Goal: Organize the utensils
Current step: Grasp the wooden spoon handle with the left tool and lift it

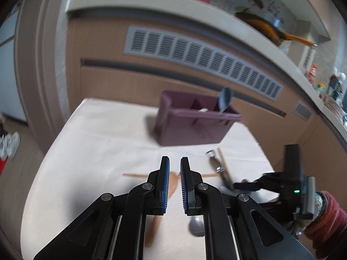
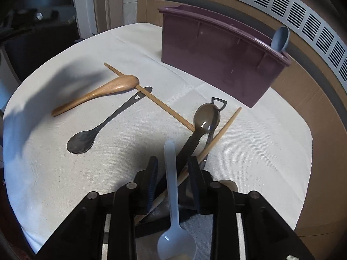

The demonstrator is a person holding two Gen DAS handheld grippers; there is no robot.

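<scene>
A purple divided caddy (image 1: 195,125) (image 2: 216,65) stands on the white cloth with a blue-grey spoon (image 1: 225,99) (image 2: 280,39) upright in its right end. My left gripper (image 1: 174,162) hovers over a wooden spoon (image 1: 173,179) (image 2: 108,88), jaws narrowly apart with nothing between them. My right gripper (image 2: 172,162) (image 1: 245,185) is open. A white plastic spoon (image 2: 171,195) lies loose between its fingers, untouched by the pads, with its bowl toward the camera. Beyond it lie a brown plastic spoon (image 2: 206,117), two chopsticks (image 2: 151,95) (image 2: 223,130) and a dark metal spoon (image 2: 82,140).
The cloth-covered table (image 2: 260,151) ends close behind the caddy against a brown cabinet with a grey vent grille (image 1: 195,56). A black loop-handled utensil (image 2: 219,103) lies under the brown spoon. A person's red sleeve (image 1: 325,223) is at the right. Shoes (image 1: 8,145) sit on the floor at the left.
</scene>
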